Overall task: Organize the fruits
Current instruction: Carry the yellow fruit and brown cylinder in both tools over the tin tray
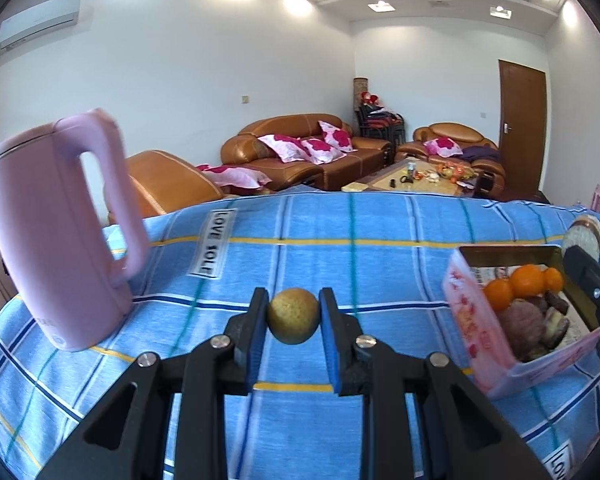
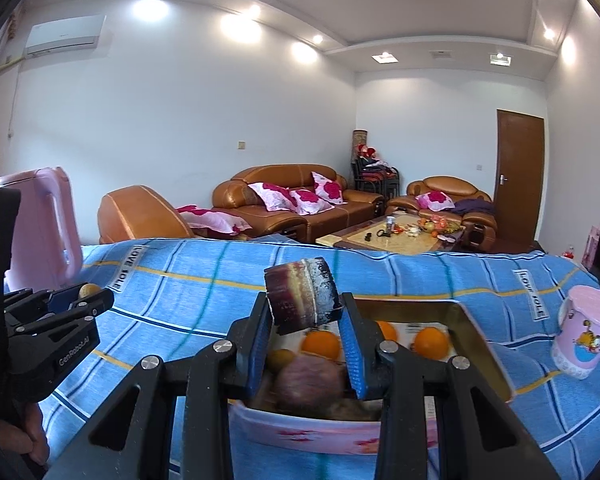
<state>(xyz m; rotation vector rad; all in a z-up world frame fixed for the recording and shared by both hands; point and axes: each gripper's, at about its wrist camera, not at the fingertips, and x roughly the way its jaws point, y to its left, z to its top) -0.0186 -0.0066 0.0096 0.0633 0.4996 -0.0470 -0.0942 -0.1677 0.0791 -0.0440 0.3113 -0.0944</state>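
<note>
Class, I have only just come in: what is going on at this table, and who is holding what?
A person is sorting fruit with a two-finger gripper in each hand. The left gripper is shut on a small round yellowish fruit above the blue checked cloth. The right gripper is shut on a short purple piece of sugar cane, held over the pink box. That box already holds oranges and other fruit. A pink kettle stands to the left, untouched.

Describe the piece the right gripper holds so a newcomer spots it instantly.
On the blue checked tablecloth sits an open pink box of fruit. Directly above it, the right gripper clamps a short sugarcane chunk. Unlike the round oranges below, it is a dark purple cylinder with a pale cut end.
</note>
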